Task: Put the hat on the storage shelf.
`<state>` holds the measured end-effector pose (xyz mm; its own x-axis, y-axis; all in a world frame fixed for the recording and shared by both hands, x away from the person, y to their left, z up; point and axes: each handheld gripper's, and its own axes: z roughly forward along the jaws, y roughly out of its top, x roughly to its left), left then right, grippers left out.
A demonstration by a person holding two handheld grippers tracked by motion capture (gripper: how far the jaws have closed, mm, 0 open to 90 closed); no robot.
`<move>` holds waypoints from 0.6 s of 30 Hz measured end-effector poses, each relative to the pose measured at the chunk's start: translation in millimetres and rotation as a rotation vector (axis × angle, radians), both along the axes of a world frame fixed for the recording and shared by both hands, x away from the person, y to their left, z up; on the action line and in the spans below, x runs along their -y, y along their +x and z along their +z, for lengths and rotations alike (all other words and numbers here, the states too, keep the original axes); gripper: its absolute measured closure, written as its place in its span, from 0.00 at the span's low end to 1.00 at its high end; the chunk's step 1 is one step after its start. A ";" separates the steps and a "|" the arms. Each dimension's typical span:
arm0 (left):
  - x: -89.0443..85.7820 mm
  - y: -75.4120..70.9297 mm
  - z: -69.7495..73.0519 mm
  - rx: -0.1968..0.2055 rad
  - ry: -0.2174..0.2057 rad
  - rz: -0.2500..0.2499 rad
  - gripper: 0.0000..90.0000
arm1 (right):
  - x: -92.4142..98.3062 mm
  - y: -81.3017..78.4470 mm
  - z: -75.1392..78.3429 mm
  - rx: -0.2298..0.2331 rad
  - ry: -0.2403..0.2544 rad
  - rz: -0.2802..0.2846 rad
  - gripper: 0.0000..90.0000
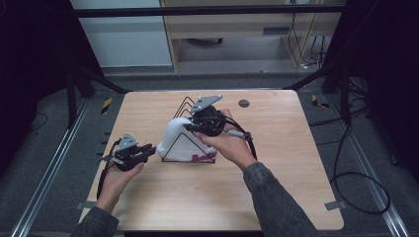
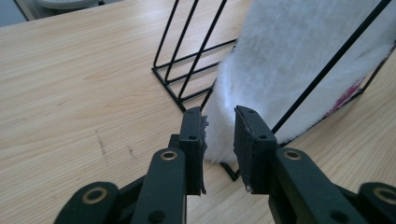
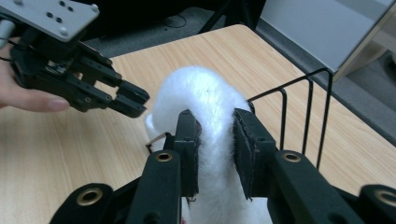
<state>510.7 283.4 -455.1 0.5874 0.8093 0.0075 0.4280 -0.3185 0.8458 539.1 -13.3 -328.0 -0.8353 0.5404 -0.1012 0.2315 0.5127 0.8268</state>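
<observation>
While racked: one towel point(image 1: 184, 140), two grippers.

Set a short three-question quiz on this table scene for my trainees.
1. True or false: the white fluffy item sits in the black wire rack.
2. Which gripper has its jaws either side of the item's top?
3. The lettering on the item is: A blue, B pink, C green.
Key: 1 true; 2 the right gripper; 3 B.
</observation>
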 end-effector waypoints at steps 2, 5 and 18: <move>-2.6 1.0 -1.2 -0.004 0.025 0.025 0.77 | 2.2 -0.7 0.6 0.007 0.005 -0.010 0.79; -6.4 1.5 -3.4 -0.014 0.053 0.048 0.73 | 5.4 -3.3 1.7 0.009 0.011 -0.013 0.77; -9.4 -1.6 -17.2 -0.073 0.122 0.106 0.16 | 19.8 -16.8 12.2 0.014 0.043 -0.059 0.56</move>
